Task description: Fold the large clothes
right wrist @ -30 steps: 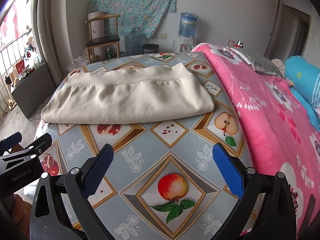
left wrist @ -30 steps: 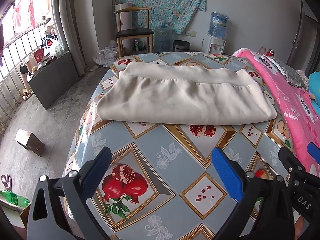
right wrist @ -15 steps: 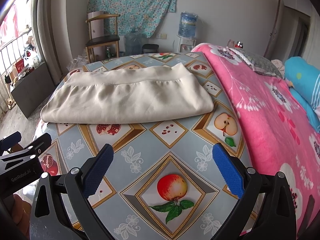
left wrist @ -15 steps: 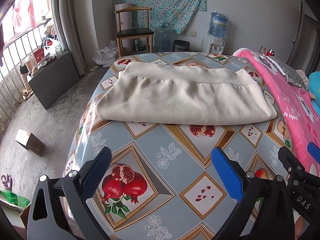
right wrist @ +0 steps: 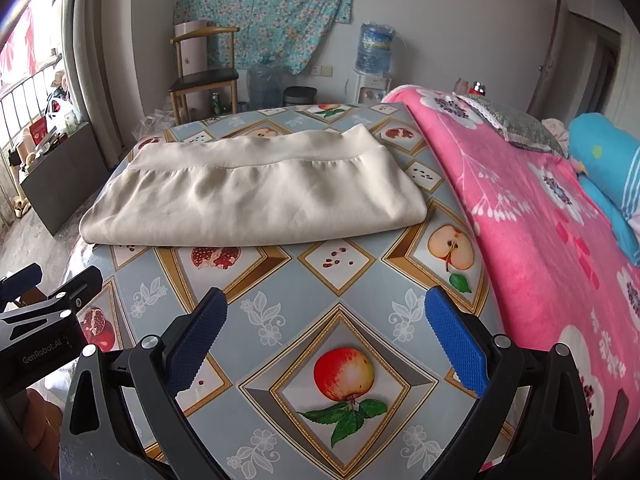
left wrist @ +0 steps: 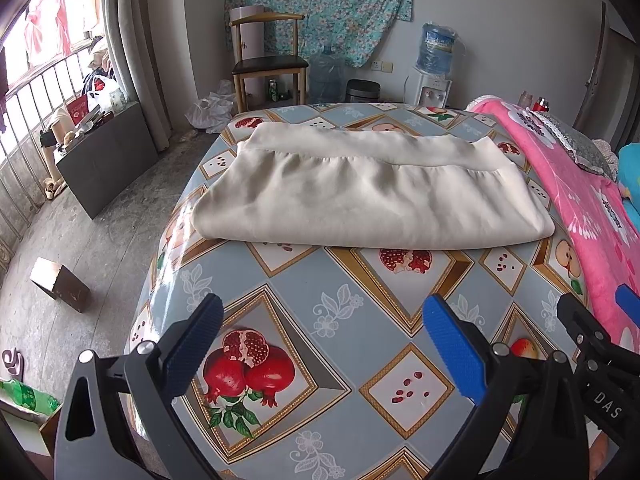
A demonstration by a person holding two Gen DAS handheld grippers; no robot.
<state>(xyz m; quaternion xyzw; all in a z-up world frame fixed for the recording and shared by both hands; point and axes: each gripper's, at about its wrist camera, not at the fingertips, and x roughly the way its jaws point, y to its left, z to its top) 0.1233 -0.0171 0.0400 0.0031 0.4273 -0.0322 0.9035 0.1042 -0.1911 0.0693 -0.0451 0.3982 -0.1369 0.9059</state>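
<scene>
Both pairs of fingers are standing spread wide with nothing between them. I am holding my left gripper [left wrist: 322,344] above the near part of the table [left wrist: 348,304], over the pomegranate print, its blue pads [left wrist: 454,350] well short of the cloth. I am keeping my right gripper [right wrist: 326,340] beside it, above the apple print, close to the pink blanket [right wrist: 540,240] running along the table's right edge. The cream garment [left wrist: 368,196] is lying folded into a long, flat rectangle across the far half of the table, its gathered band toward the far side and its folded edge facing me. It is resting well apart from both grippers. Beyond the table, a wooden chair [left wrist: 266,66] is standing by the wall.
</scene>
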